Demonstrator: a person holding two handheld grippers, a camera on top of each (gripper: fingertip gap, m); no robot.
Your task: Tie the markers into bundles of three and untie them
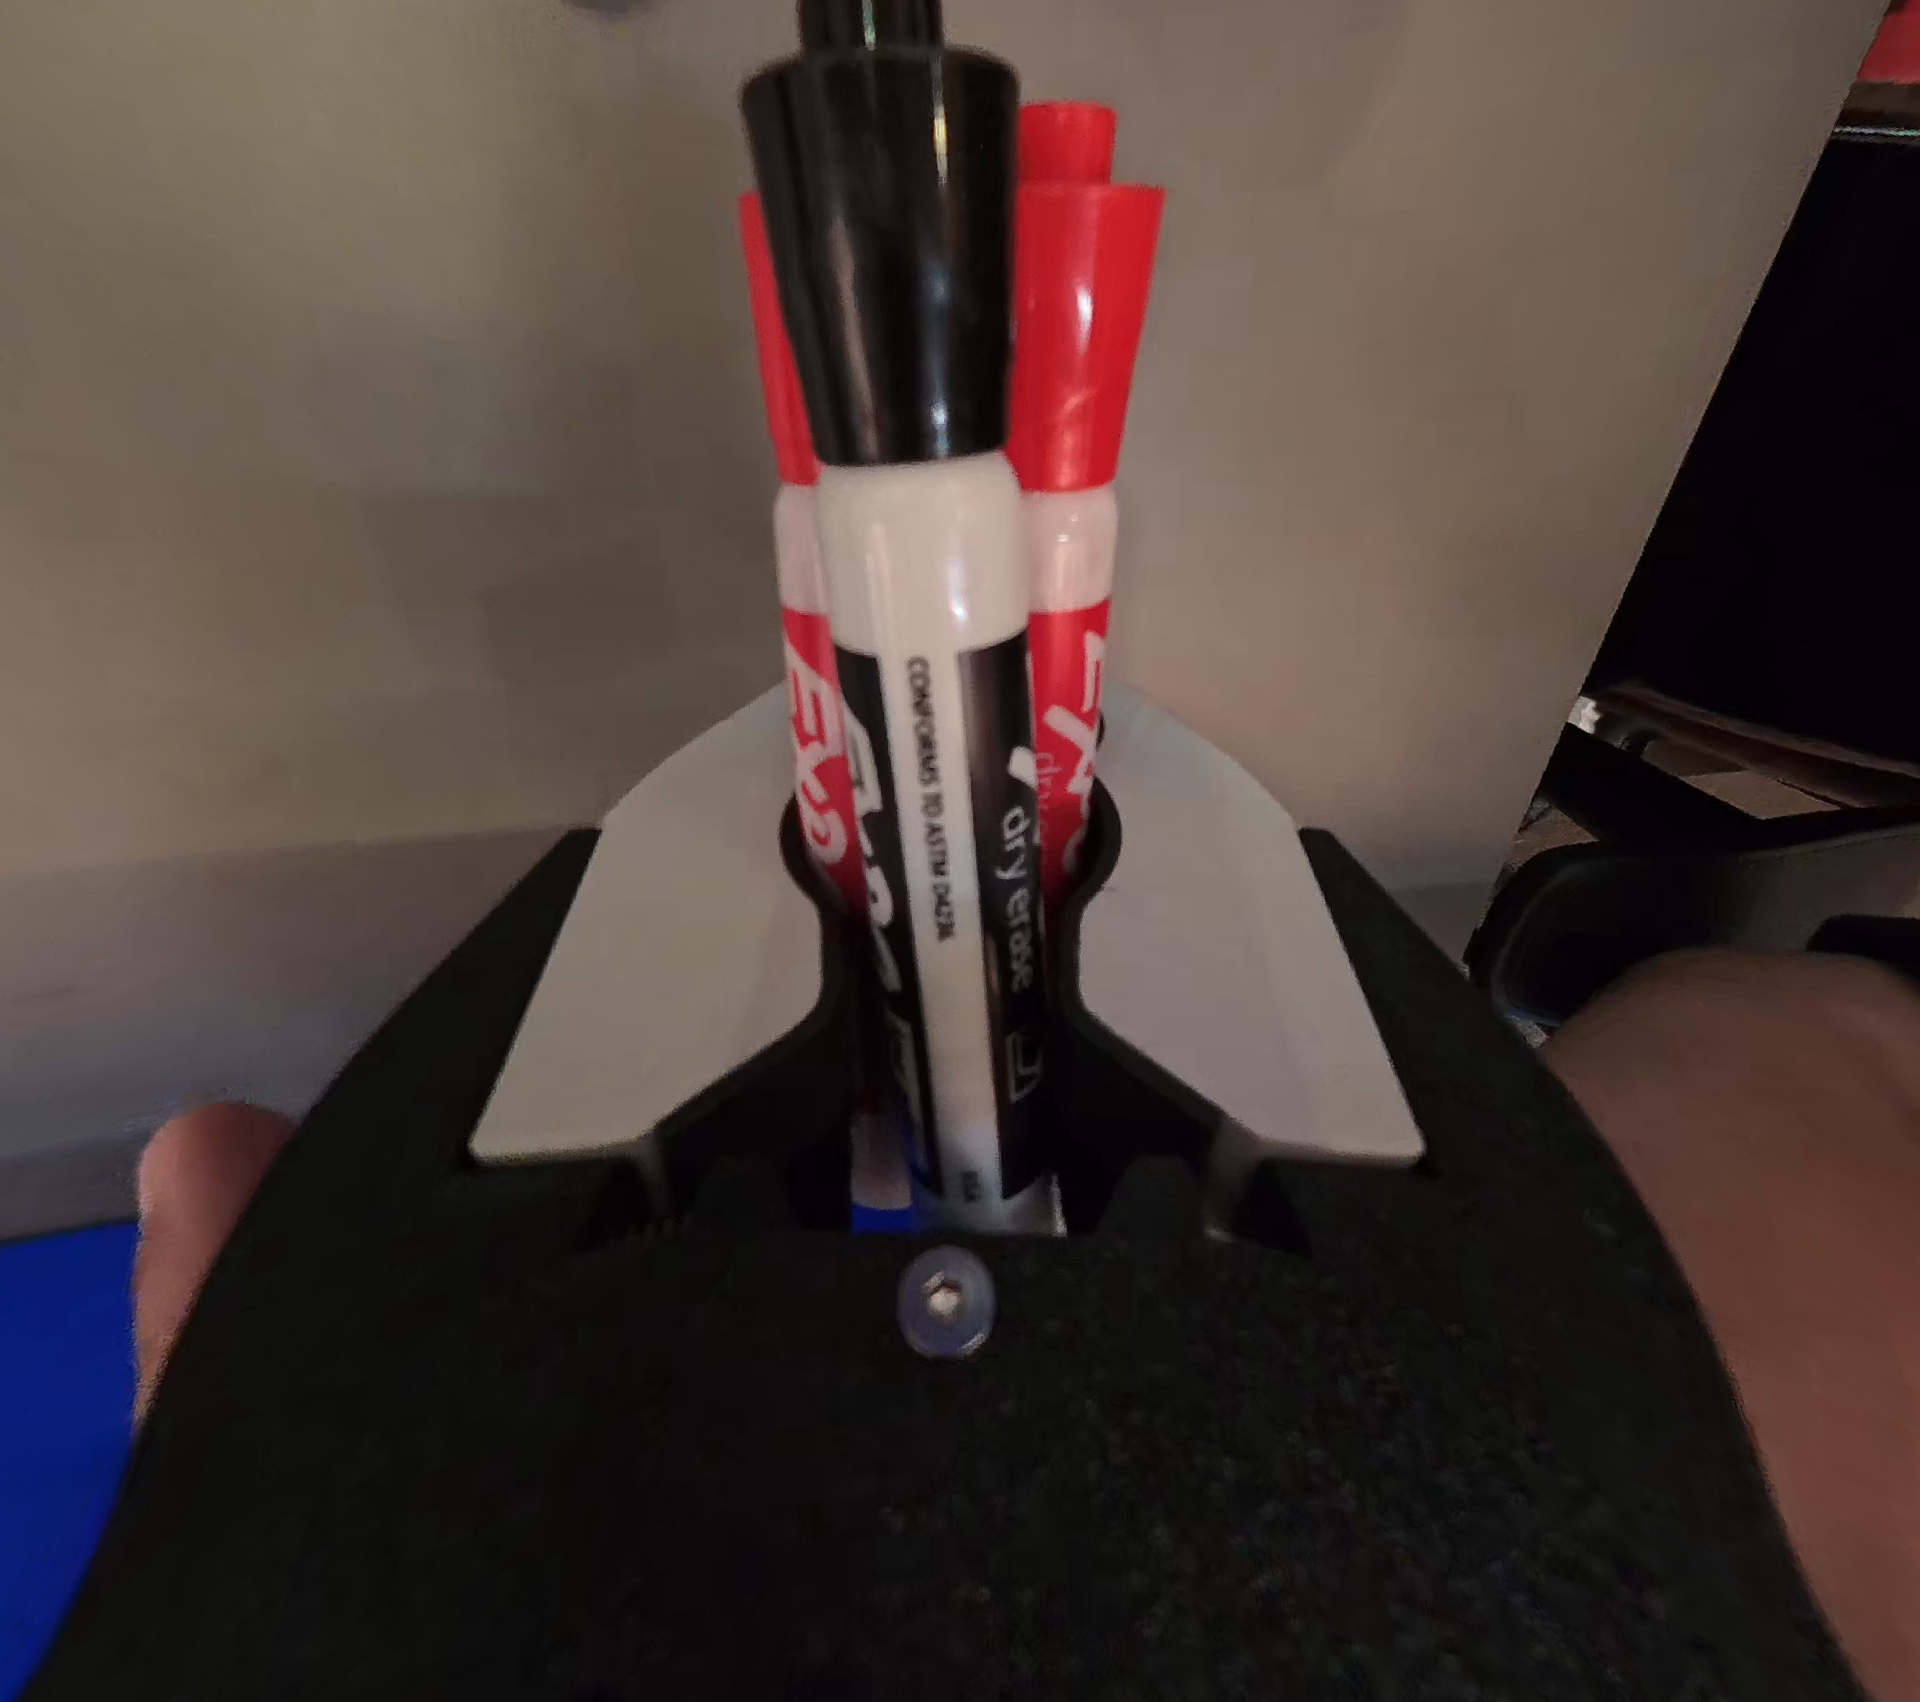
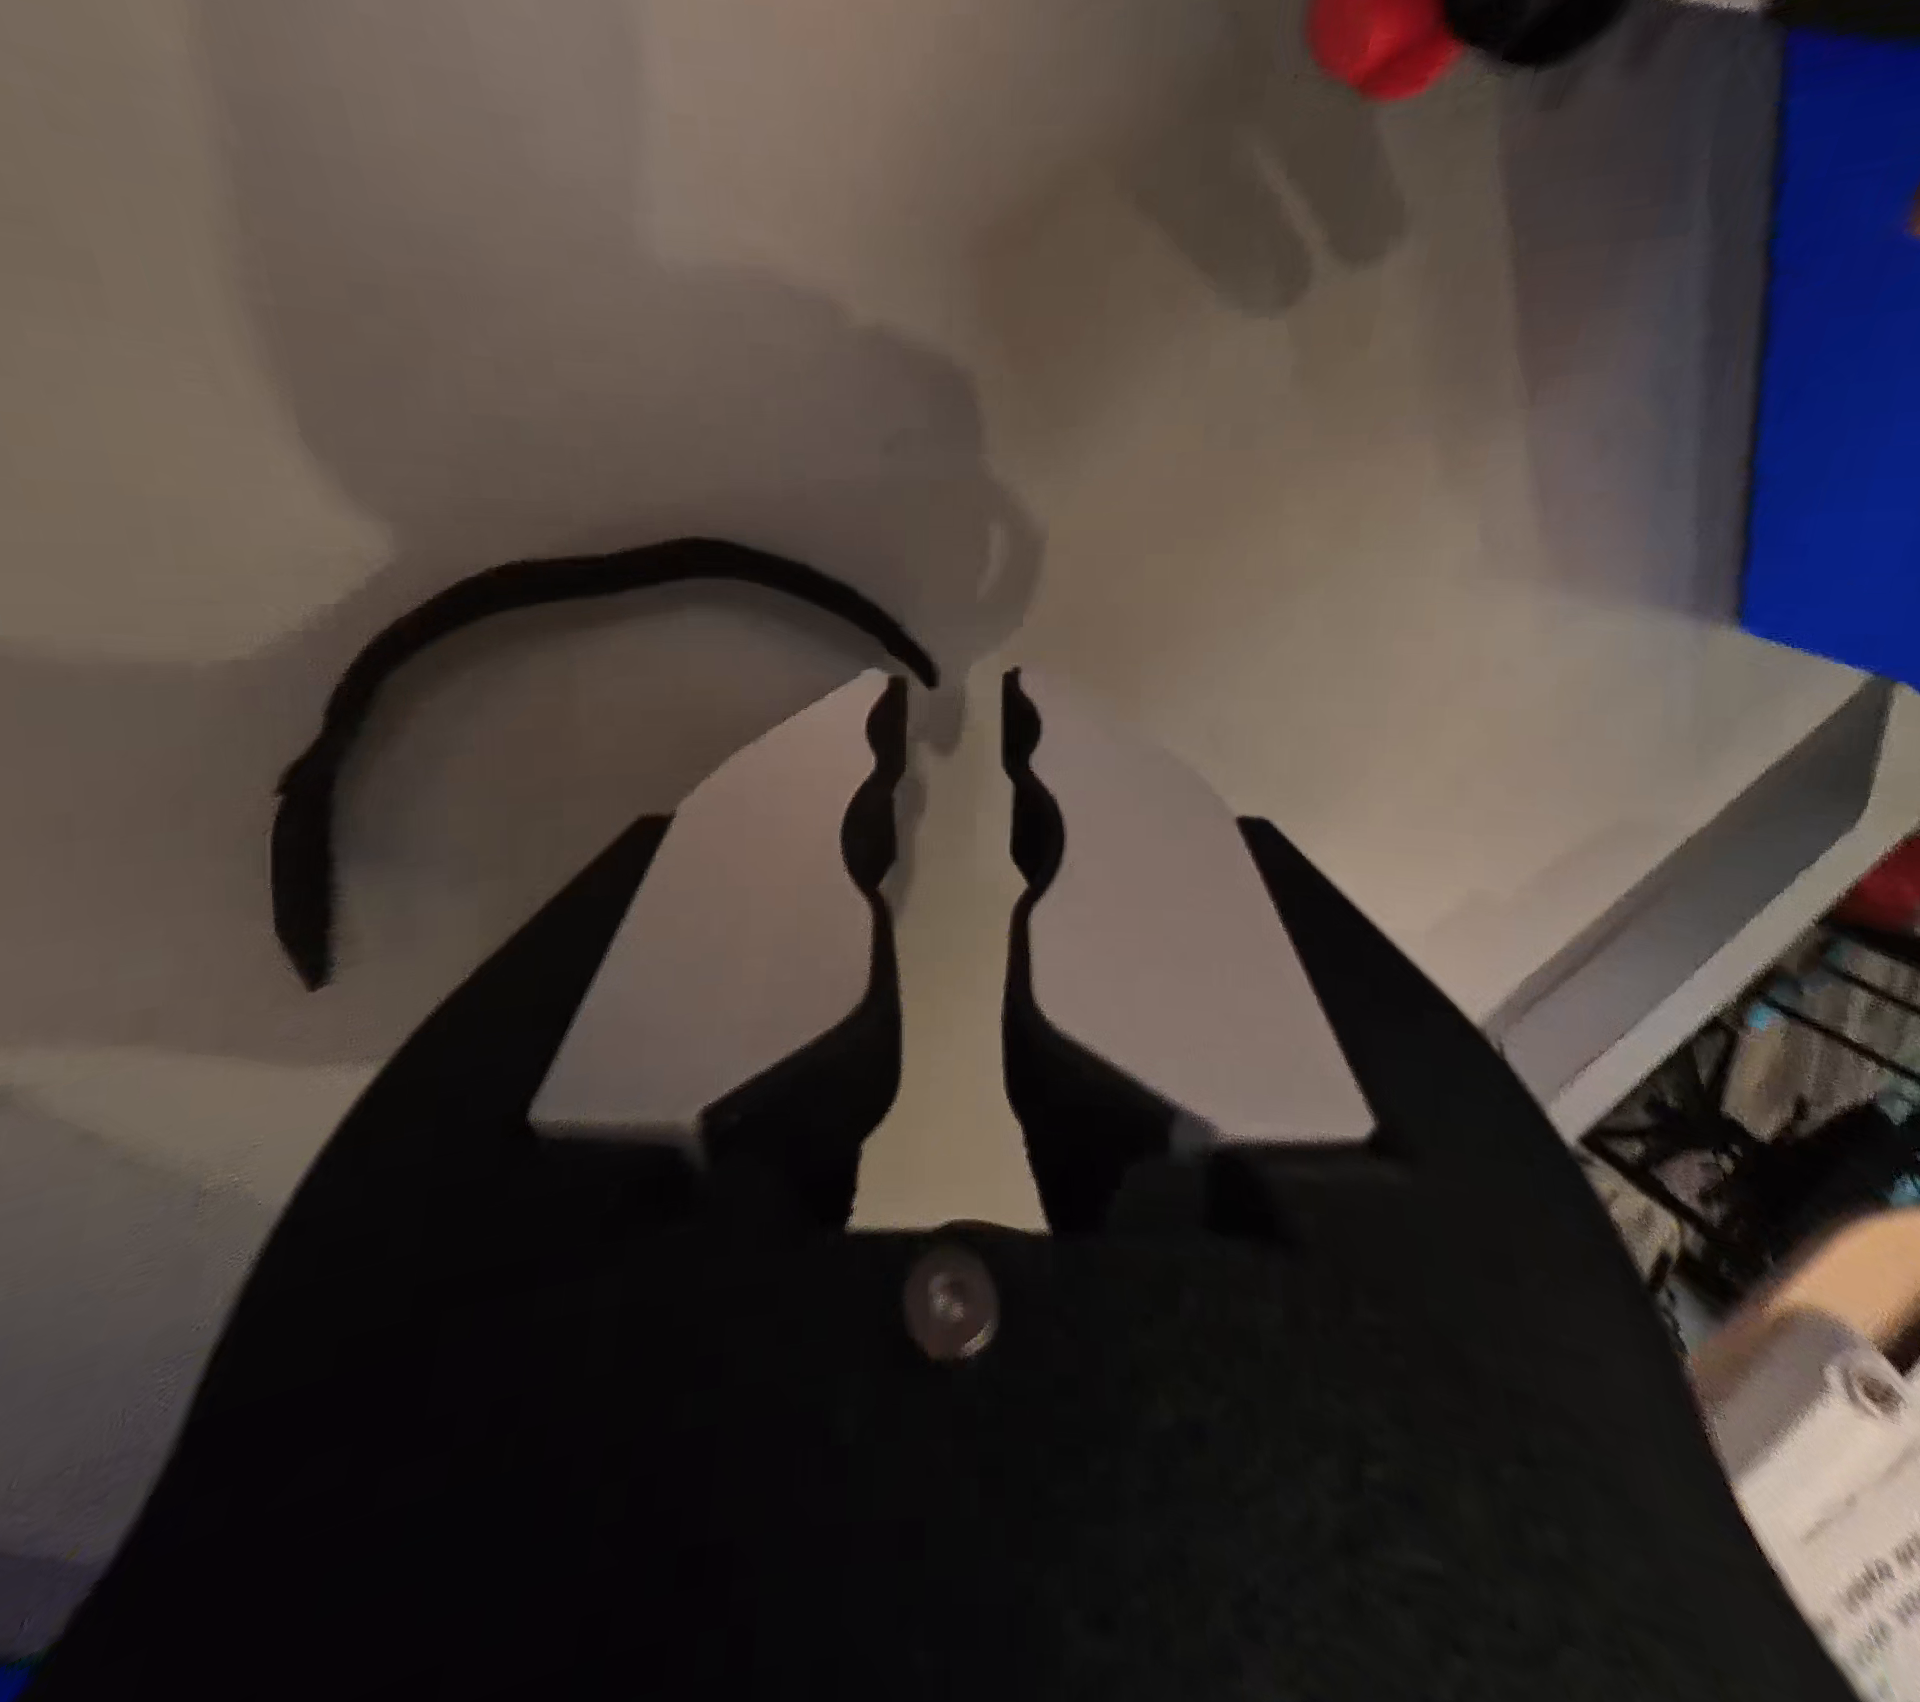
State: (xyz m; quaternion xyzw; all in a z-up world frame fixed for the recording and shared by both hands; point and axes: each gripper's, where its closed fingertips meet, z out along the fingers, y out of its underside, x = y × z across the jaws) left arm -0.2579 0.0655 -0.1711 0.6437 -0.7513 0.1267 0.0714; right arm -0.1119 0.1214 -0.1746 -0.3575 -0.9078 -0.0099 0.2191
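- My left tool (image 1: 945, 779) is clamped around three markers: a black marker (image 1: 904, 509) in front, a red marker (image 1: 1081, 405) to its right and another red marker (image 1: 779, 426) at its left, caps pointing away from me.
- My right tool (image 2: 954, 686) has its jaws narrowly parted and grips nothing.
- A black strap (image 2: 582, 587) lies curved on the white table (image 2: 520, 198), one end just beside that tool's left fingertip.
- The marker caps also show blurred at the top right of the right wrist view.

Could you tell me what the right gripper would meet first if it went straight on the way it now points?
Probably the white tabletop. The right gripper is open and empty. The end of the black tie strap lies just left of its left fingertip, so it might brush that first; depth is unclear.
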